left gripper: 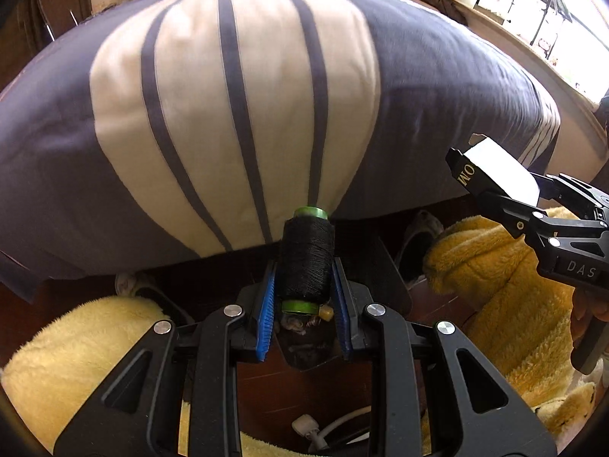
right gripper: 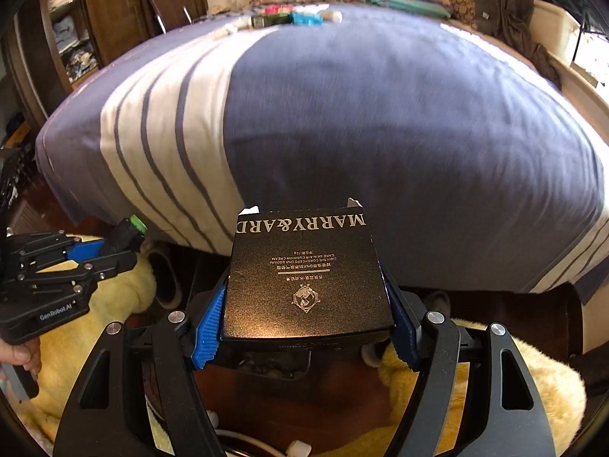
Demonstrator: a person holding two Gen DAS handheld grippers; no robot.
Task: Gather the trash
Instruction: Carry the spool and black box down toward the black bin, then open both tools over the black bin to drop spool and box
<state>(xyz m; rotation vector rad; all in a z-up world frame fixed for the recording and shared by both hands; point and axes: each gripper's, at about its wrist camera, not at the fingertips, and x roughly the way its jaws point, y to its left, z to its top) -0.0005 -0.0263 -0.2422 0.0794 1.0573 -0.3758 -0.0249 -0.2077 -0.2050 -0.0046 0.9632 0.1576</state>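
The left gripper is tilted steeply downward over the foot of the bed, its blue ribbed pads drawn in close and clamped on a spool of black thread with green plastic ends. The spool stands lengthwise between the jaws, one green rim pointing away from the gripper toward the bedcover, the other nearest the gripper's body. Just ahead of it lies the grey-blue bedcover with a broad white striped panel.

The right gripper is angled down in much the same way, its jaws set wide and pressing on both sides of a flat black cardboard box with silver lettering. The box lies flat between the blue pads, its torn far flaps reaching out toward the bedcover.

From the left wrist view the right gripper sits off to the right and slightly ahead, the box's white inside showing. From the right wrist view the left gripper sits to the left, a person's fingers wrapped round its handle. Beneath both grippers is fluffy yellow fabric over a dark wooden floor
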